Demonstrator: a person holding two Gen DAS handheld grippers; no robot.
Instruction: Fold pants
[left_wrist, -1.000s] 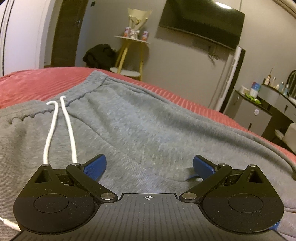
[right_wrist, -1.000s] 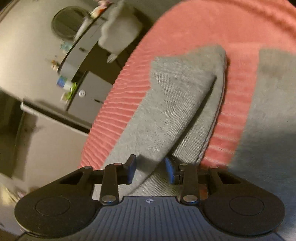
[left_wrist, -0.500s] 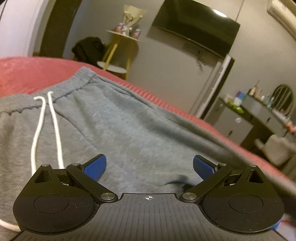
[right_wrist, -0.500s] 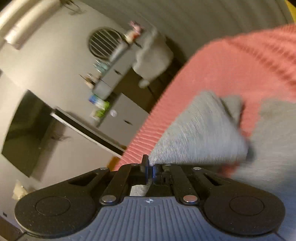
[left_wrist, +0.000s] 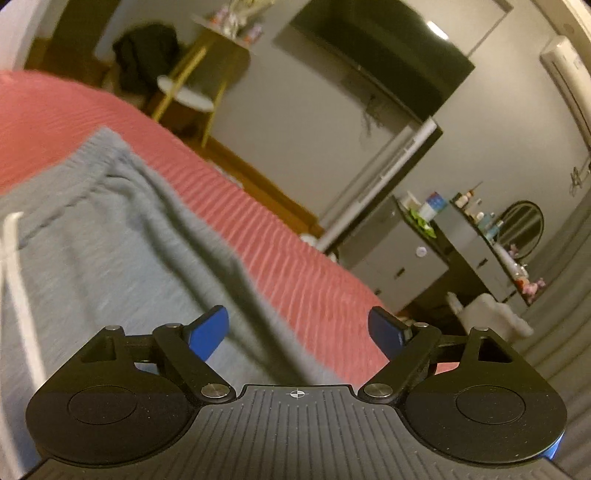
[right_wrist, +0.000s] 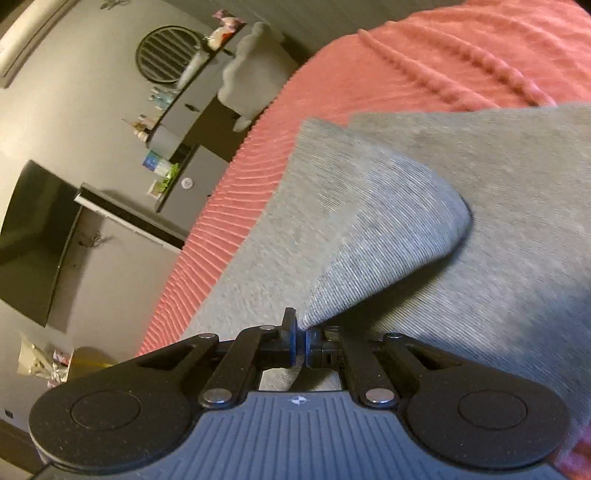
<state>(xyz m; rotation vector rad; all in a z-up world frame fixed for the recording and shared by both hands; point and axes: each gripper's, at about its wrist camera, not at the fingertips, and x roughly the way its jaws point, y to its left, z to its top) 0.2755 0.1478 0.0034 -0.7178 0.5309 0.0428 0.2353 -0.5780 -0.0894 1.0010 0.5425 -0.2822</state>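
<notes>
Right wrist view: the right gripper (right_wrist: 300, 341) fingers pinch a lifted pants (right_wrist: 369, 236) leg, running ahead over the bed (right_wrist: 461, 59). The left gripper (left_wrist: 297, 332) (fingers spread, empty) hovers above the waist end.

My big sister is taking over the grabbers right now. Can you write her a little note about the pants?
Right tool: shut on a pinch of the gray pants, lifting one leg end over the other gray cloth.
Left tool: open, holding nothing, over the edge of the pants near the waistband end.
The pants lie on the red bedspread; the white drawstring is at the left edge of the left view.
Done: leg grabbed and raised.
Left: carry that leg across, probably onto the other leg, let go, then fold the rest.
</notes>
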